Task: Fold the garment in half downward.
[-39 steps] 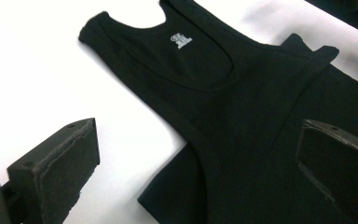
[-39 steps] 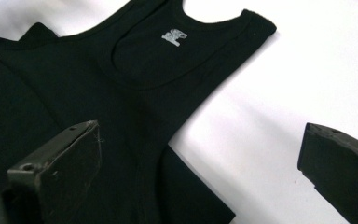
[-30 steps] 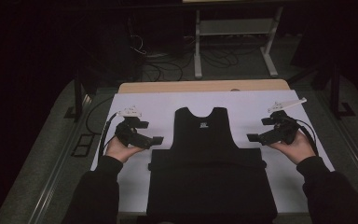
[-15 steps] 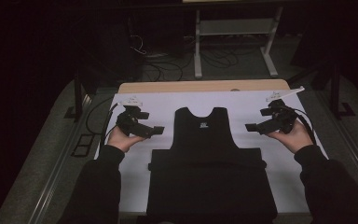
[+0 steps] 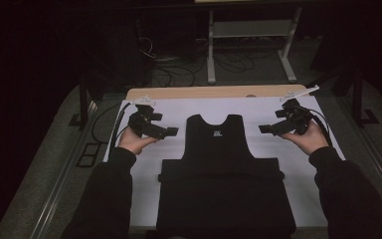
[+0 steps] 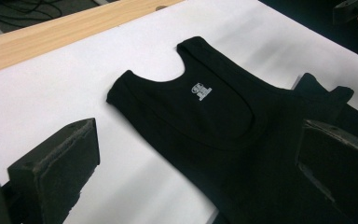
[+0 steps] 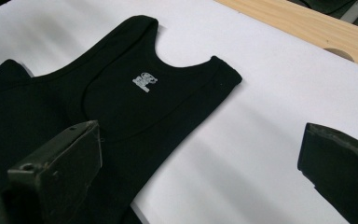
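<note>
The left gripper [image 5: 171,131] hangs above the white sheet [image 5: 179,112] on the desk [image 5: 204,92], just left of the black tank top [image 5: 219,144]; its jaws stand wide apart and hold nothing, with the near shoulder strap [image 6: 121,91] ahead between them. The tank top lies flat in the middle of the sheet, neckline toward the far edge, its lower half seemingly folded into a wider band [image 5: 224,199] nearest the person. The right gripper [image 5: 264,129] mirrors this on the other side; its jaws are also spread wide and empty, clear of the cloth. To do the step well, I judge each gripper should come down on its own shoulder strap together, pinching only the fabric edge and not the sheet beneath; level, even grips would keep the fold straight.
</note>
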{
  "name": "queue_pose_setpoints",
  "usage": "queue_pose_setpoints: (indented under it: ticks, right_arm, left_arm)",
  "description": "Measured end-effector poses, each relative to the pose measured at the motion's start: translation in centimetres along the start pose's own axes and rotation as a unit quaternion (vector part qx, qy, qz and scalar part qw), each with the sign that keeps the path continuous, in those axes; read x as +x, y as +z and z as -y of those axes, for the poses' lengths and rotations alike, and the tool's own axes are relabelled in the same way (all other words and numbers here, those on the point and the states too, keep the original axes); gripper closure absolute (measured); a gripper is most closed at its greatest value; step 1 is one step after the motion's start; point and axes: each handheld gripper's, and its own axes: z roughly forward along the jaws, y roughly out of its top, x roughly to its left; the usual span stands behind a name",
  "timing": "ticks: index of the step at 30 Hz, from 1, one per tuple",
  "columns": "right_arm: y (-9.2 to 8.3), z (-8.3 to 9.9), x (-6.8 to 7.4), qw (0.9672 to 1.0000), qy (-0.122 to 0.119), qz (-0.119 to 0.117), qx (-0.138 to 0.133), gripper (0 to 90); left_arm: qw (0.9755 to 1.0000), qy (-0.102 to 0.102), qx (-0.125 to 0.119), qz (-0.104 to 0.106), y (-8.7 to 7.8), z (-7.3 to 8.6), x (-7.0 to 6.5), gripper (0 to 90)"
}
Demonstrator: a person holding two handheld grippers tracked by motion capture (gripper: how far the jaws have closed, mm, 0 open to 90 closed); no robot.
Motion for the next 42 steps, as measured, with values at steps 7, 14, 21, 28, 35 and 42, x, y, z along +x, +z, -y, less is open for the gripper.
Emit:
queue_pose_setpoints:
  ticks: [7,14,21,28,35,42]
  right_arm:
    - [1.2,-0.4,-0.2,1.0,0.0,0.002,0.007,0.0]
    - [2.3,-0.7,-0.6,1.0,0.006,0.001,0.003,0.0]
    - [3.0,-1.1,-0.9,0.9999,0.008,0.007,0.004,0.0]
    - [3.6,-2.1,-1.1,1.0,0.001,0.009,0.003,0.8]
    - [4.5,-2.8,-1.4,0.9999,-0.002,0.01,0.007,0.8]
    - [5.3,-2.9,-1.7,0.9999,0.004,0.012,0.011,0.9]
  left_arm:
    - [1.0,-0.006,0.002,-0.003,0.8,-0.5,0.7,0.0]
    - [1.0,-0.008,0.003,0.0,1.8,-0.6,1.3,0.0]
    - [0.9999,-0.013,0.009,-0.002,3.0,-0.5,1.7,0.0]
    - [0.9997,-0.021,0.014,-0.008,4.0,-0.6,2.8,0.0]
    - [0.9993,-0.029,0.019,-0.013,5.0,-0.7,3.6,0.0]
    - [0.9986,-0.042,0.02,-0.025,5.9,-0.2,4.4,0.0]
